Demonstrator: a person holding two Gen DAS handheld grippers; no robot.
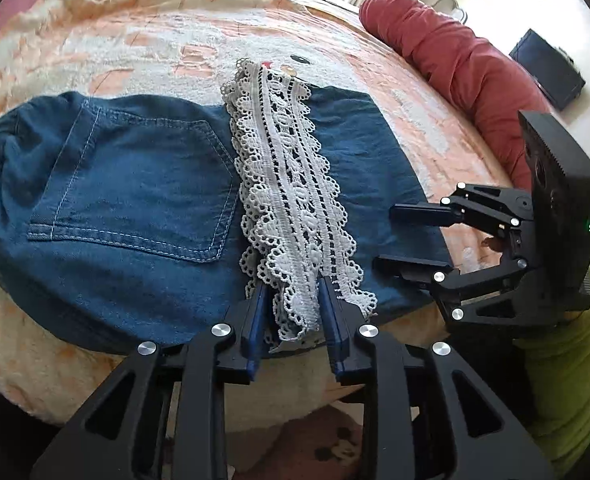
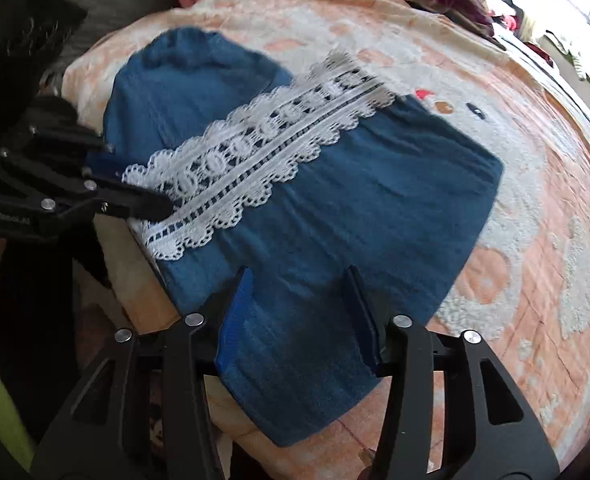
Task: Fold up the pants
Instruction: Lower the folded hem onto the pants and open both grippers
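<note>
The denim pants (image 1: pixel 143 208) lay flat on the orange-and-cream bedspread (image 1: pixel 135 48), already doubled so that the white lace trim (image 1: pixel 291 200) ran as a band across the middle, with the pocket half to one side of it and a plain denim panel to the other. The left gripper (image 1: pixel 293 300) sat at the near end of that lace band, its fingers (image 1: pixel 327 300) spread on either side of the lace and not visibly pinching it; the band's long axis ran straight ahead from between the fingertips, so the garment stretched forward and to both sides of them. The right gripper (image 2: pixel 297 292) was also released, its jaws wide apart and standing over the near edge of the plain denim panel, with cloth lying between and beneath the fingers; whether the tips touched the fabric could not be told. From its fingers the lace ran ahead and to the left, slanting away, and the left gripper lay at the lace's near left end. By this reading the right gripper was the nearer one to the free plain panel, and the next fold would likely turn on carrying that panel across the lace line toward the pocket half.
</note>
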